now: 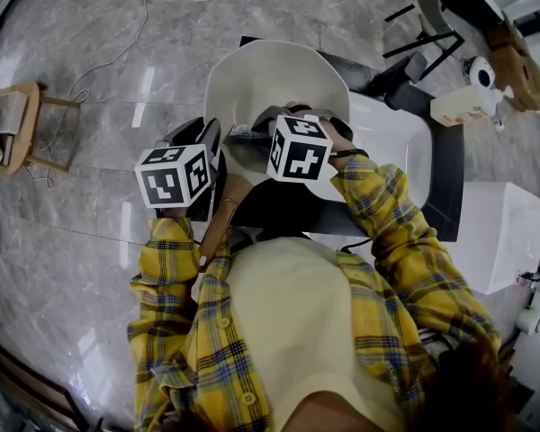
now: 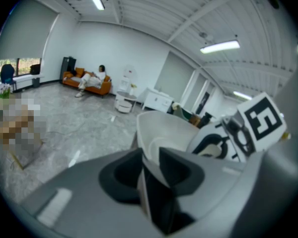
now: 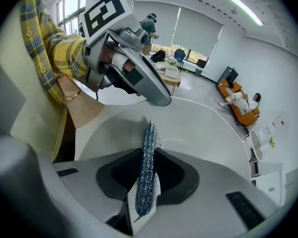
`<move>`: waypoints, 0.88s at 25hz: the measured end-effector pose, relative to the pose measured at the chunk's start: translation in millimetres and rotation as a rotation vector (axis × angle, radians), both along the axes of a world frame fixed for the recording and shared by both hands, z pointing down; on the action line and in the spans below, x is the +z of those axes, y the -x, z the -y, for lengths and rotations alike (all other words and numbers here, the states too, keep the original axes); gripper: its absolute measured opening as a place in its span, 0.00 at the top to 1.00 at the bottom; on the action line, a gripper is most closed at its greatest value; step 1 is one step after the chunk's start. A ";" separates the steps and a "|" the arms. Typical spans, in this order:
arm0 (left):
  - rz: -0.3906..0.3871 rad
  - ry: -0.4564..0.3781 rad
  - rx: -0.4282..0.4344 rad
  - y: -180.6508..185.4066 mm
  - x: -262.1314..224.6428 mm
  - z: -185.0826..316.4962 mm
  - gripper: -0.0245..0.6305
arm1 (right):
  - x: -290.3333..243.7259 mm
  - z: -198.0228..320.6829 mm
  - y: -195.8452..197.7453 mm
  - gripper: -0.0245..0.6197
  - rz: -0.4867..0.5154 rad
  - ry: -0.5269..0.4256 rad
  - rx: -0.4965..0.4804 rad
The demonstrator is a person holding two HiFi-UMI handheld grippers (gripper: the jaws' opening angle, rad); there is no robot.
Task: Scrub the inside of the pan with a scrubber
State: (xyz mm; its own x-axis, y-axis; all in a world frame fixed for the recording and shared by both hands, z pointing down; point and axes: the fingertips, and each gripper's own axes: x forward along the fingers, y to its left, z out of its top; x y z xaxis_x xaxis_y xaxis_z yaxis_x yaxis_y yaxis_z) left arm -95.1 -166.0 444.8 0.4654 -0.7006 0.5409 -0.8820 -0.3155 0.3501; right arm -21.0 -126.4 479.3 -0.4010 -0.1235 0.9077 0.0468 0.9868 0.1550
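The left gripper [image 2: 151, 158] pinches the rim of the white pan [image 2: 165, 127]. The right gripper [image 3: 145, 175] squeezes a sparkly blue scrubber [image 3: 148, 150] that points into the pan.

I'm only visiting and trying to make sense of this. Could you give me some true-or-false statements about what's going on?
1. The right gripper clamps a glittery blue scrubber. True.
2. The left gripper holds nothing. False: it is clamped on the pan at its rim.
3. The pan has a black handle. False: the handle is brown.
4. The person wears a yellow plaid shirt. True.
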 end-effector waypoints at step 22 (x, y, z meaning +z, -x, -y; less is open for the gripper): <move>-0.002 0.001 0.005 0.5 0.4 -0.2 0.79 | -39.7 58.6 -43.9 0.84 0.106 -0.082 0.164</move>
State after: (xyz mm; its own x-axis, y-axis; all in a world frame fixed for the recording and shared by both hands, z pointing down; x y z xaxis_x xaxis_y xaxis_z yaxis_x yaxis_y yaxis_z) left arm -95.6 -165.8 445.1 0.4702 -0.6977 0.5405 -0.8795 -0.3200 0.3522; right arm 23.0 -185.0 439.6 -0.4620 -0.2667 0.8458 -0.1346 0.9638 0.2303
